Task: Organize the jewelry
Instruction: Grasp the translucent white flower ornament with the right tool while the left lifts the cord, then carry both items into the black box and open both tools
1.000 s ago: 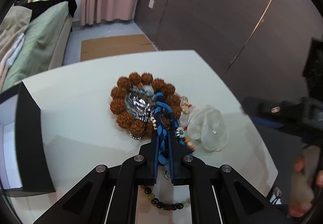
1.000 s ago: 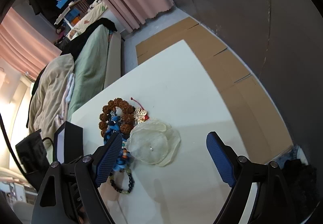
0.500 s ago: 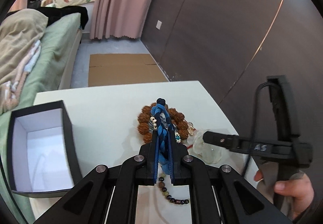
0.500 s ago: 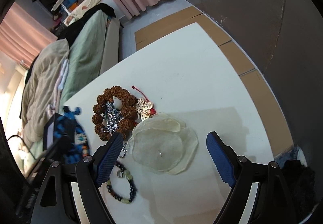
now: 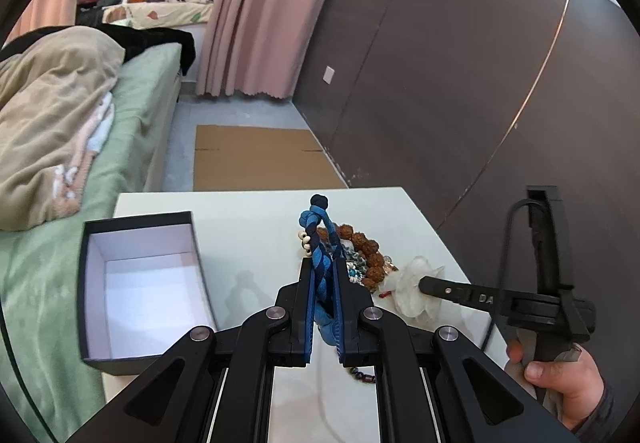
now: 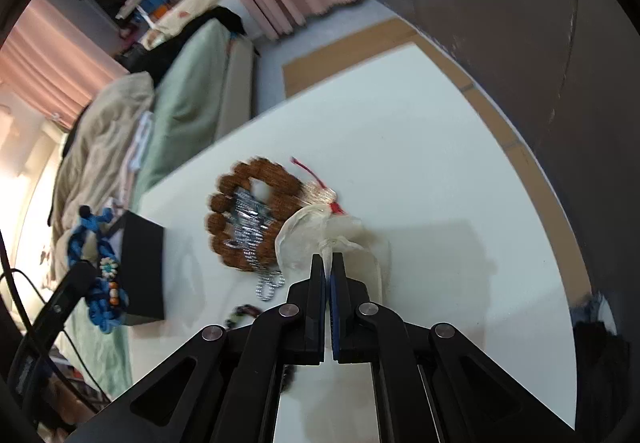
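My left gripper (image 5: 323,263) is shut on a blue braided cord bracelet (image 5: 320,243) with small beads and holds it lifted above the white table (image 5: 248,211). The bracelet also shows in the right wrist view (image 6: 100,275). My right gripper (image 6: 329,257) is shut on the translucent white organza pouch (image 6: 312,239), which lies on the table; the pouch shows in the left wrist view (image 5: 412,283). A brown seed-bead bracelet (image 6: 256,211) with a silver chain (image 6: 248,223) inside lies left of the pouch. An open black box with white lining (image 5: 140,283) stands at the table's left.
A dark bead bracelet (image 6: 244,311) lies near the table's front. A red-corded charm (image 6: 320,191) sits behind the pouch. A bed with green sheet (image 5: 80,123) runs along the table's left. A dark wall (image 5: 480,83) is on the right.
My left gripper lifted the blue bracelet up off the pile and back. My right gripper moved in and shut on the organza pouch.
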A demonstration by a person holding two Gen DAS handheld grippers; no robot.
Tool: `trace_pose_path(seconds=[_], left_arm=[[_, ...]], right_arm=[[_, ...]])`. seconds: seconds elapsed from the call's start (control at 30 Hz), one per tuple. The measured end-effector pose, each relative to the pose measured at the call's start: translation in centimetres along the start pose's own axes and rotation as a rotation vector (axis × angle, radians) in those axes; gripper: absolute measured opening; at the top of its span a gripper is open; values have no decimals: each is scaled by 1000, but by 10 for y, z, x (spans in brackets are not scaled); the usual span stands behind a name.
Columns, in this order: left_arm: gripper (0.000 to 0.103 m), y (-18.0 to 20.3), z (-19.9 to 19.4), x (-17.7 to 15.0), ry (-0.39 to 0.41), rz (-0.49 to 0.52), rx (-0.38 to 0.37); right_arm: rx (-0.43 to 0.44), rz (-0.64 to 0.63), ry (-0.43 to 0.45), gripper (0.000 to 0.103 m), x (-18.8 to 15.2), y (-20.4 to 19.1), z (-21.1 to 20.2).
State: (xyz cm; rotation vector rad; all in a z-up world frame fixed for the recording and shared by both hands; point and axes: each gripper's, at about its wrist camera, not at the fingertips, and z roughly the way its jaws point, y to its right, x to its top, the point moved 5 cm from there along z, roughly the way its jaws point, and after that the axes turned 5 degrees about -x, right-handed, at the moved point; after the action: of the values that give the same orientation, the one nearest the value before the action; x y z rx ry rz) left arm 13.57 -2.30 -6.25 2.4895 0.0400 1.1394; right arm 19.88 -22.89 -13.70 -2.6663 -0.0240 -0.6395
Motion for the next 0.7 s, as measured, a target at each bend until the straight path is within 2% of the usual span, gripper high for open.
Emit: trace_pose_path(seconds=[0.23,0.7], left_arm=[[8,-17,-25,9,49,-30,15],[8,-75,-62,22,120,-136,51]], right_arm=[[55,-25,63,4,0,-27,-22],[172,-188,127,4,14,-144,-41]])
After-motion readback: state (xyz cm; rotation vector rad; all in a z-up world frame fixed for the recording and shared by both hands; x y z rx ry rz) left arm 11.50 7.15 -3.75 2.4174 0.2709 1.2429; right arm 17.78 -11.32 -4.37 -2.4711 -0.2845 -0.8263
